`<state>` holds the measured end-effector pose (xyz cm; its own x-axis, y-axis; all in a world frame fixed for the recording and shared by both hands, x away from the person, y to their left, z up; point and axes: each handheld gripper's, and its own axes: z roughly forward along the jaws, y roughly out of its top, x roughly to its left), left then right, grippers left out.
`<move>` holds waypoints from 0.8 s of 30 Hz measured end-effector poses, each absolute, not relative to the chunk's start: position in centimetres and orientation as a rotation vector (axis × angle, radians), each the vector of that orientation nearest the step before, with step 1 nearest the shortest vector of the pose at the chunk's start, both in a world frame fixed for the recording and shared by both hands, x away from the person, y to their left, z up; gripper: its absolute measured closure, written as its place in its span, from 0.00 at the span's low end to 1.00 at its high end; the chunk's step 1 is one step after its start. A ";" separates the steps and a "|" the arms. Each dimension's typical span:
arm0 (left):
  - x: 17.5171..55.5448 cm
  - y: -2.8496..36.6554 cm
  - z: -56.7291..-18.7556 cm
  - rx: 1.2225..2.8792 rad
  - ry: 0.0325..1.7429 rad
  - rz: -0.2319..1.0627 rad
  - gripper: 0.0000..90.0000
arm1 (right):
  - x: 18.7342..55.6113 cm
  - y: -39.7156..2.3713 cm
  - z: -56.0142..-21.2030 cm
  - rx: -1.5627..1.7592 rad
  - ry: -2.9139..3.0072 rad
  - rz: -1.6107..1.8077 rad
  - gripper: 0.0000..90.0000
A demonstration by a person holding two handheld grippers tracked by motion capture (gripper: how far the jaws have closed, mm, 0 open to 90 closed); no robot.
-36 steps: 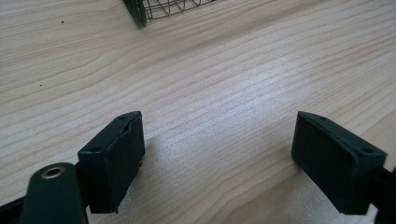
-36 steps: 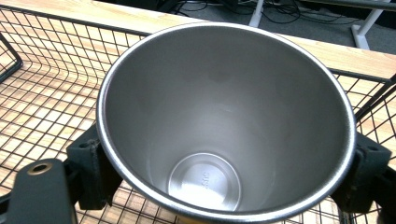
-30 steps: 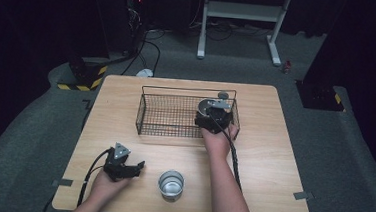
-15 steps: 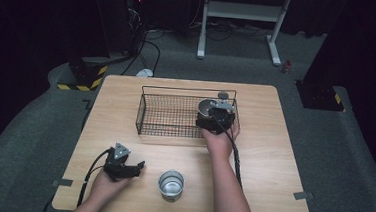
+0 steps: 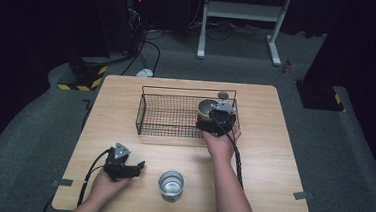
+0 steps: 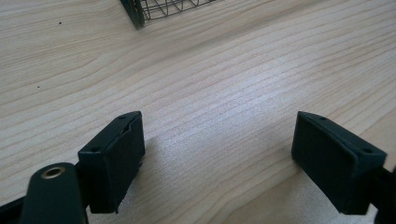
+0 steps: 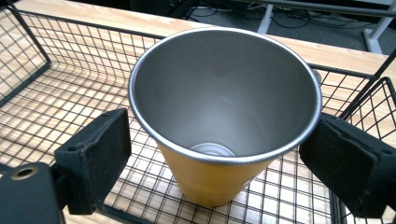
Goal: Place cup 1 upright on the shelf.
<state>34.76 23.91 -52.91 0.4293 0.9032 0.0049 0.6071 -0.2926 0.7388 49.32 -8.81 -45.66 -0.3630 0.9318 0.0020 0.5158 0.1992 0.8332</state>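
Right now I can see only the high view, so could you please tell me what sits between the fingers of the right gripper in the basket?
Observer: A cup, yellow outside and bare steel inside, and empty. The right gripper has its fingers on either side of the rim, though I cannot tell whether they press on it.
Operator: Thank you. Is it standing on the basket floor?
Observer: It looks upright, with its base on the wire mesh of the basket, close to a corner.
Operator: And the left gripper?
Observer: The fingers of the left gripper stand apart, with just bare table between them.
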 end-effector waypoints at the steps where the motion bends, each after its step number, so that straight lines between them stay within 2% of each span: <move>1: 34.8 23.9 -52.9 2.014 1.270 0.566 0.20 | 49.2 -8.8 -45.6 1.343 1.958 1.054 0.11; 24: 34.8 23.9 -52.9 2.016 1.268 0.568 0.20 | 45.2 -11.0 -44.9 1.305 1.926 1.131 0.11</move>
<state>34.77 23.92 -52.91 0.4304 0.9026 0.0068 0.6064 -0.2947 0.7385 45.24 -11.02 -44.87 -0.3793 0.9251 0.0161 0.4648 0.1755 0.8679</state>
